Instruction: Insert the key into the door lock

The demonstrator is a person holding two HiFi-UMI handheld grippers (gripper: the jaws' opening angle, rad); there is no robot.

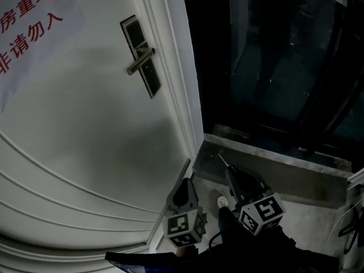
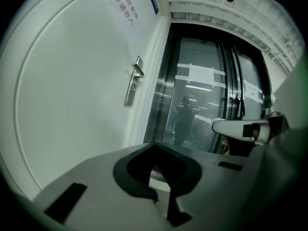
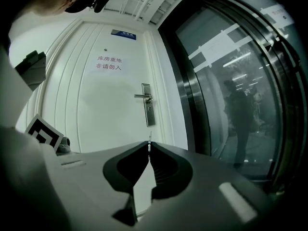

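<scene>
The white door (image 1: 85,129) carries a dark lock plate (image 1: 140,56) with a metal lever handle (image 1: 140,61) near its right edge. Both grippers hang low, far below the lock. My right gripper (image 1: 226,165) is shut on a thin metal key (image 1: 222,158). In the right gripper view the key (image 3: 149,139) sticks up from the right gripper (image 3: 149,148), under the lock plate (image 3: 149,111). My left gripper (image 1: 187,170) is shut with nothing in it. From the left gripper (image 2: 153,143) the lock plate (image 2: 132,86) lies up and to the left.
A dark glass wall (image 1: 284,61) stands right of the door frame (image 1: 182,84), with a stone sill (image 1: 273,169) at its foot. A sign with red characters (image 1: 25,21) hangs on the door. A shoe (image 1: 223,202) shows between the grippers.
</scene>
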